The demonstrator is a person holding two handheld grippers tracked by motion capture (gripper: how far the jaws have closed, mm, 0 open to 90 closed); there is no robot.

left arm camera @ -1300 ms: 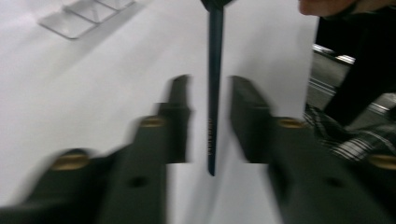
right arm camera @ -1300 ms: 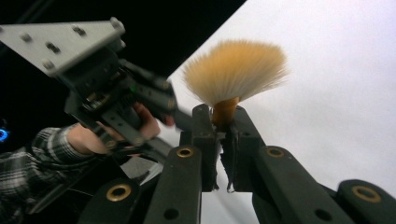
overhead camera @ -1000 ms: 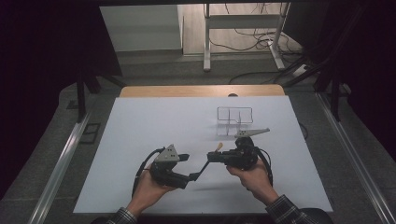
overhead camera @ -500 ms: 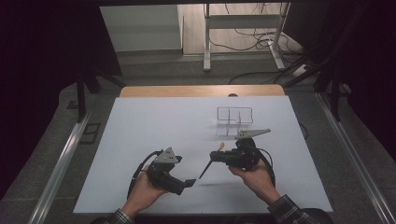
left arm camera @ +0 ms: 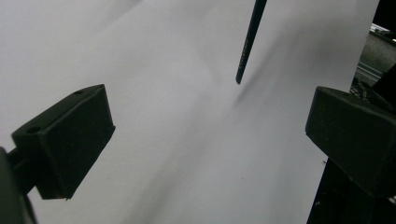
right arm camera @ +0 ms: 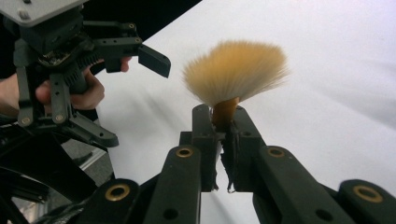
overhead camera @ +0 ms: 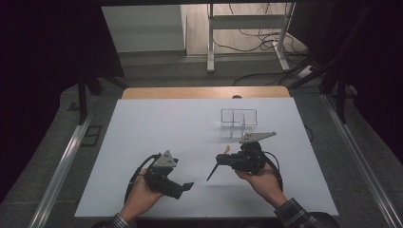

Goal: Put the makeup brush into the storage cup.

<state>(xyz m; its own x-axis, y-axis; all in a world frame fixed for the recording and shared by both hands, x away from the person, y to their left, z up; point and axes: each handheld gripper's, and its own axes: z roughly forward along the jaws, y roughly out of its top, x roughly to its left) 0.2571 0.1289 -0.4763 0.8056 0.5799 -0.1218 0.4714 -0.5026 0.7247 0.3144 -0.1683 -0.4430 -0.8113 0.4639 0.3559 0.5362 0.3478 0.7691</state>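
Brush (overhead camera: 217, 165) handle aslant toward left gripper (overhead camera: 183, 187)

The desk (overhead camera: 157, 123) lies bare on its left and far-left; a clear wire holder (overhead camera: 238, 121) stands far right of middle.

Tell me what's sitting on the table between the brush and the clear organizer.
Nothing. In the high view, the stretch of white table between the brush, clamped in the right gripper, and the clear organizer is bare.

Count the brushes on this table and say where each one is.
1. The brush is clamped in the right claw, tan bristles poking past its jaws, dark handle slanting down toward the white table. None seem hidden.
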